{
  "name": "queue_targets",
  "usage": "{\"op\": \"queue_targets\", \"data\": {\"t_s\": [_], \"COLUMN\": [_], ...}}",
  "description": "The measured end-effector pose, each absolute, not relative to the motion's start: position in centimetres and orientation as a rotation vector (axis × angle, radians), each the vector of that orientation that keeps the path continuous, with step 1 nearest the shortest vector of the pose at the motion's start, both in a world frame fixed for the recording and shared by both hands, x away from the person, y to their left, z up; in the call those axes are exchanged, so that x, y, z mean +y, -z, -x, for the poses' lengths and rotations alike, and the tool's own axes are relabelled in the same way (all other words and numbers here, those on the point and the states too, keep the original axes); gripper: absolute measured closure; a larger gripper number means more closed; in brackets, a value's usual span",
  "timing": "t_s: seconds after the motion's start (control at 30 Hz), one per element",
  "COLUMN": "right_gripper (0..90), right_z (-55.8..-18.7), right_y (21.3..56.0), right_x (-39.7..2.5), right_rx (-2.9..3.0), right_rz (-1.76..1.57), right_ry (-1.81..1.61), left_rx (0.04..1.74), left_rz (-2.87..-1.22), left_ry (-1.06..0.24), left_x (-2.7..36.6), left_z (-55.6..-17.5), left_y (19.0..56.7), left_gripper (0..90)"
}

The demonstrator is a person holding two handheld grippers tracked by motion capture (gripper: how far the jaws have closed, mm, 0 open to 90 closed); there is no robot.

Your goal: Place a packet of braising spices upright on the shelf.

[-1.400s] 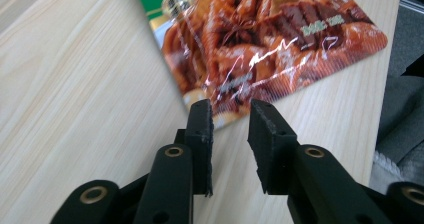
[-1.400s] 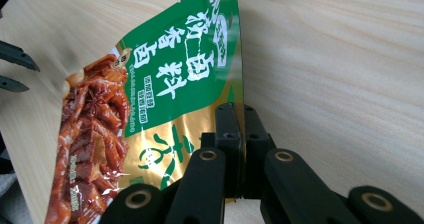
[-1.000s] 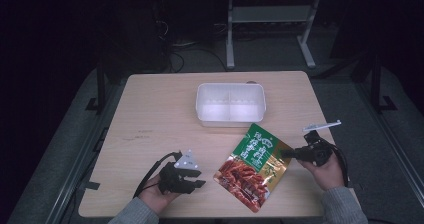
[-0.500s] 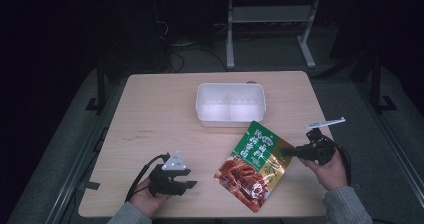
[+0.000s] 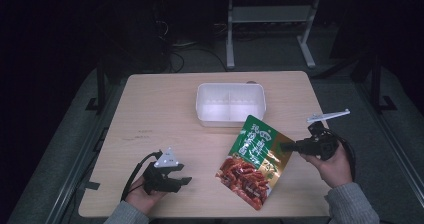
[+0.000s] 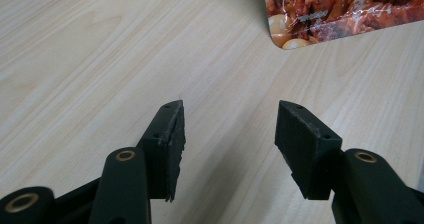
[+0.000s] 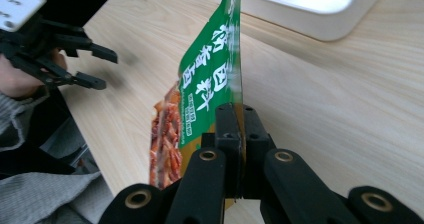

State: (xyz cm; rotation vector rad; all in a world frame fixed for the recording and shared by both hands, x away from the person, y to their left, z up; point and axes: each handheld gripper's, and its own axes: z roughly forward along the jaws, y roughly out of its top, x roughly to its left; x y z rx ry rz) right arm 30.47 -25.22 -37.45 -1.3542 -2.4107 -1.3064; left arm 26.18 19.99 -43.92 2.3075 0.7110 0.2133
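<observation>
A green and red snack bag (image 5: pixel 255 159) hangs tilted over the table's front right. My right gripper (image 5: pixel 286 147) is shut on its right edge, and the right gripper view shows the bag (image 7: pixel 207 91) pinched edge-on between the jaws of that gripper (image 7: pixel 235 115). My left gripper (image 5: pixel 184 181) stands open near the front left of the table, a short way left of the bag. In the left gripper view that gripper (image 6: pixel 229 126) has nothing between its jaws, and a corner of the bag (image 6: pixel 340 9) lies ahead on the wood.
A white plastic tub (image 5: pixel 230 103) with a divider stands at the middle back of the wooden table (image 5: pixel 150 119). A metal stand (image 5: pixel 270 19) and cables sit on the dark floor beyond the table.
My left gripper has let go of the bag and drawn back to the left and toward the front edge. The right gripper has kept hold of the bag, which has shifted slightly.
</observation>
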Motion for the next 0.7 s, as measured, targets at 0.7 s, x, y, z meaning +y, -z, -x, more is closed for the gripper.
{"op": "queue_targets", "data": {"t_s": [0.7], "right_gripper": [89.6], "right_z": [-29.7], "right_y": [33.6], "right_x": [-23.1], "right_rx": [-2.441], "right_rz": [1.220], "right_ry": [1.349], "left_rx": [0.754], "left_rz": [-2.272], "left_ry": [-0.243], "left_x": [21.4], "left_z": [-26.7], "left_y": [43.8], "left_gripper": [40.3]}}
